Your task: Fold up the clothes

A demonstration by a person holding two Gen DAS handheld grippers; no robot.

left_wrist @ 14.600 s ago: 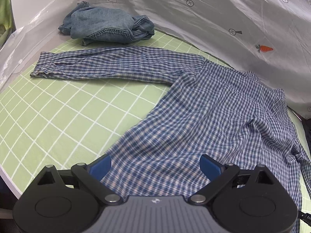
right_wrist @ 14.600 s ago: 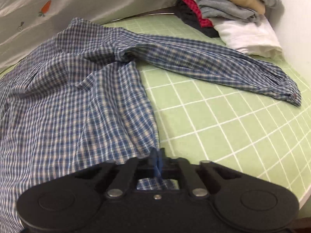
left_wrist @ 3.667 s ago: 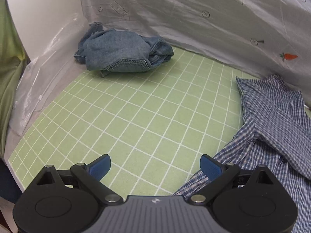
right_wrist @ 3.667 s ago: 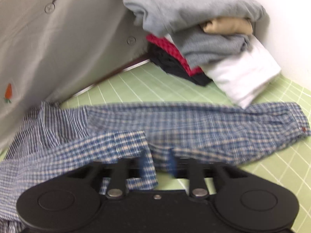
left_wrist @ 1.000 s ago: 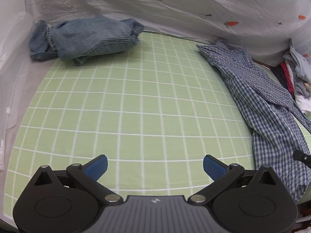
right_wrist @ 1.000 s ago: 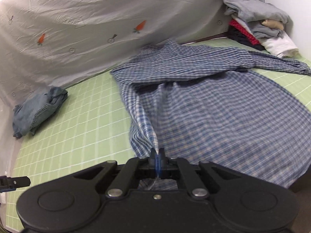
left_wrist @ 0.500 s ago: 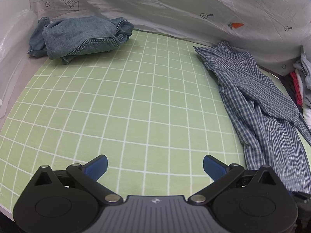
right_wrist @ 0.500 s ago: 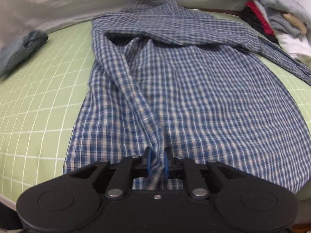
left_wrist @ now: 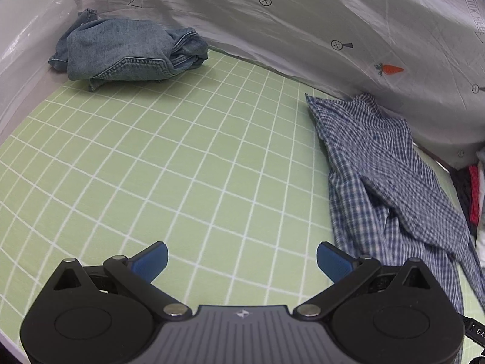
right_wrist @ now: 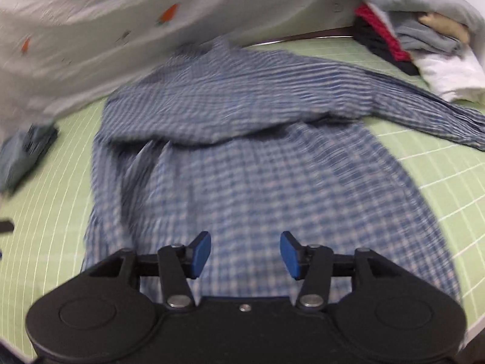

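A light green mat printed with a white square grid (left_wrist: 188,163) covers the work surface and fills most of both wrist views. A crumpled pale grey plastic sheet with small orange carrots, arrows and crossed circles printed on it (left_wrist: 318,18) hangs behind the surface as a backdrop, curving from 10 o'clock round to 2 o'clock.

In the left wrist view, the left gripper (left_wrist: 241,257) hovers over bare mat, its blue-padded fingers (left_wrist: 151,259) spread wide with nothing between them. A blue and white checked long-sleeved shirt (left_wrist: 391,182) lies at 3 o'clock, running from the foot of the backdrop down towards the near edge, its cloth rumpled and partly doubled over itself. A bundled pair of faded blue denim jeans (left_wrist: 127,51) sits at 11 o'clock, against the backdrop and well apart from the shirt.

The right wrist view is blurred. The right gripper (right_wrist: 245,254) is above the near hem of the shirt (right_wrist: 257,182), its blue pads (right_wrist: 201,253) parted and empty. The shirt spreads flat across the mat from 12 o'clock downward, one sleeve stretching out to 3 o'clock. A heap of grey, red, black, tan and white clothes (right_wrist: 424,30) rests at 1 o'clock, beside a white wall, just beyond that sleeve. The jeans (right_wrist: 24,154) show at 9 o'clock.
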